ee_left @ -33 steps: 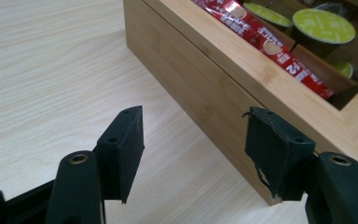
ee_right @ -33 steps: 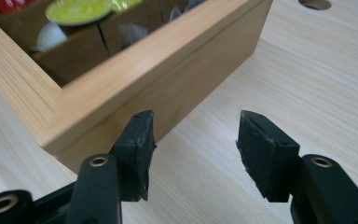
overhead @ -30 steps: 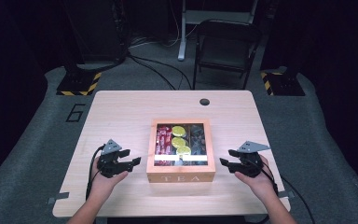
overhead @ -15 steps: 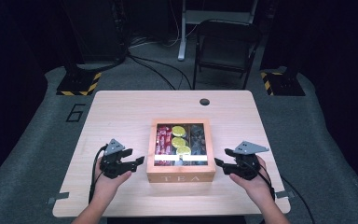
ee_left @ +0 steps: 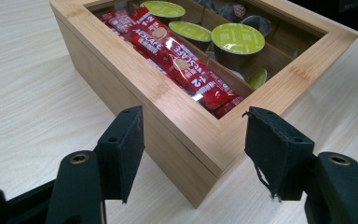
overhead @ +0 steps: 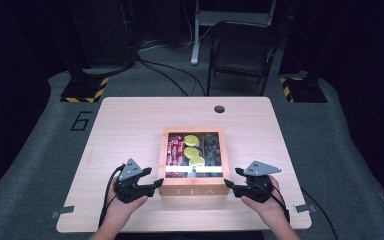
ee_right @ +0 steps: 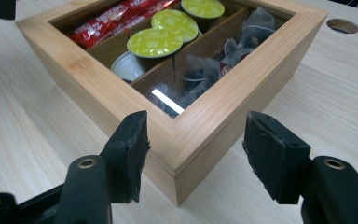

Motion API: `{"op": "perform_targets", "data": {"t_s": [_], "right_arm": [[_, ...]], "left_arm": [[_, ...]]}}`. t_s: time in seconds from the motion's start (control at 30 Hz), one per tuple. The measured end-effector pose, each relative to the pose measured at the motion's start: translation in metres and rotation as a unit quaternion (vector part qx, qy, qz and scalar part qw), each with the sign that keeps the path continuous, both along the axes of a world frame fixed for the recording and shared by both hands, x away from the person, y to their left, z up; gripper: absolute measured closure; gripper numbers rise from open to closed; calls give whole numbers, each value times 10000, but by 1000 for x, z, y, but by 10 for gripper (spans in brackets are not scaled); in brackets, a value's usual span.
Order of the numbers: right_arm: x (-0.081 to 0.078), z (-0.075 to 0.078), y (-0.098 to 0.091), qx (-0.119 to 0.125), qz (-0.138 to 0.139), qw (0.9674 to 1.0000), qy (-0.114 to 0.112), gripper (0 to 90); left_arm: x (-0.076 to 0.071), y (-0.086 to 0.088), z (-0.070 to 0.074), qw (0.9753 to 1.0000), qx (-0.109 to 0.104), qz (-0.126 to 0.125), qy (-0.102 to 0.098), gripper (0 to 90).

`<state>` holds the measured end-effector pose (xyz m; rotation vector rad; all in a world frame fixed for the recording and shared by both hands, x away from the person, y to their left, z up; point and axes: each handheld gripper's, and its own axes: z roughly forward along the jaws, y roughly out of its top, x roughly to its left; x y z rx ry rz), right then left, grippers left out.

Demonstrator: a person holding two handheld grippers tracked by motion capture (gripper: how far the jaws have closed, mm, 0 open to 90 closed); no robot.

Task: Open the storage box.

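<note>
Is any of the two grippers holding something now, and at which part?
Nothing is held. The left gripper and right gripper each straddle a near corner of the tea box, pads apart from the wood; the right jaws have just been opening.

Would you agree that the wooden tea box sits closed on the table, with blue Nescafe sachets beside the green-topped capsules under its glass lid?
Not quite: the sachets are red, not blue, as the left gripper view shows. The rest stands: the wooden tea box sits closed on the table, with the green-topped capsules beside the sachets under its glass lid.
</note>
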<state>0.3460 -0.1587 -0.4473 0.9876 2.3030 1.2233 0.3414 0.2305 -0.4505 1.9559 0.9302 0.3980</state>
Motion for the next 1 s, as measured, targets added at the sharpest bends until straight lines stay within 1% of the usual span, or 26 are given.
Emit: {"op": "perform_targets", "data": {"t_s": [0.03, 0.07, 0.1, 0.13, 0.17, 0.2, 0.23, 0.27, 0.3, 0.33, 0.37, 0.43, 0.47, 0.5, 0.53, 0.57, 0.6, 0.63, 0.67, 0.73, 0.77, 0.8, 0.83, 0.93, 0.97, 1.0], "right_arm": [[-2, -1, 1, -34, 23, 10000, -34, 396], [-2, -1, 1, -34, 23, 10000, -34, 396], [-3, -2, 1, -60, 108, 9999, -69, 396], [-4, -3, 1, -62, 69, 9999, -52, 396], [-4, -3, 1, -62, 69, 9999, -52, 396], [-4, -4, 2, -57, 100, 9999, -54, 396], [-5, -6, 3, -68, 95, 9999, -24, 396], [-5, -7, 3, -124, 157, 9998, -48, 396], [-6, -9, 4, -148, 199, 9997, -7, 396], [-6, -10, 5, -153, 185, 9997, 27, 397], [-6, -12, 5, -155, 198, 9997, 60, 399], [-5, -14, 6, -170, 202, 9996, 87, 402], [-3, -17, 7, -188, 241, 9994, 189, 423], [-3, -17, 7, -188, 241, 9994, 189, 423], [-2, -21, 7, -258, 294, 9990, 214, 431], [-2, -21, 8, -292, 268, 9989, 238, 439], [-1, -22, 8, -346, 285, 9988, 209, 453], [-1, -22, 8, -346, 285, 9988, 209, 453], [0, -23, 8, -327, 276, 9989, 186, 464], [1, -24, 7, -313, 329, 9986, 262, 478], [1, -24, 7, -313, 329, 9986, 262, 478], [1, -24, 6, -293, 328, 9986, 284, 477], [1, -24, 6, -298, 331, 9986, 276, 476], [1, -24, 6, -294, 338, 9986, 277, 477], [1, -24, 6, -309, 331, 9986, 272, 477], [1, -24, 6, -307, 329, 9986, 273, 476]], "left_arm": [[-1, 1, -1, 10000, -80, 31, 44, 363], [-1, 1, -1, 10000, -80, 31, 44, 363], [-1, 1, -4, 9999, -93, 70, -21, 363], [-1, 1, -4, 9999, -93, 70, -21, 364], [-2, 1, -5, 10000, -85, 17, 13, 364], [-3, 0, -6, 10000, -53, -23, 4, 364], [-4, -2, -8, 10000, -69, -25, -36, 364], [-4, -3, -8, 9999, -8, -99, -29, 365], [-6, -6, -10, 9999, 54, -159, -38, 372], [-7, -8, -11, 9997, 101, -192, -72, 378], [-7, -10, -11, 9996, 142, -245, -35, 388], [-8, -12, -13, 9996, 129, -232, -42, 389], [-9, -14, -15, 9995, 188, -241, -39, 403], [-9, -14, -15, 9995, 188, -241, -39, 400], [-9, -15, -17, 9996, 211, -182, -54, 401], [-9, -15, -18, 9997, 191, -161, -27, 404], [-9, -14, -19, 9996, 212, -163, -28, 411], [-9, -14, -19, 9996, 212, -163, -28, 426], [-8, -13, -21, 9996, 200, -178, 34, 425], [-8, -13, -22, 9996, 210, -174, 54, 435], [-8, -14, -23, 9994, 265, -190, 123, 435], [-8, -15, -25, 9992, 356, -165, 48, 438], [-7, -15, -25, 9991, 372, -195, 96, 438], [-8, -15, -26, 9989, 401, -226, 114, 446], [-8, -15, -26, 9989, 401, -226, 114, 448], [-8, -16, -26, 9991, 395, -170, 66, 448]]}}
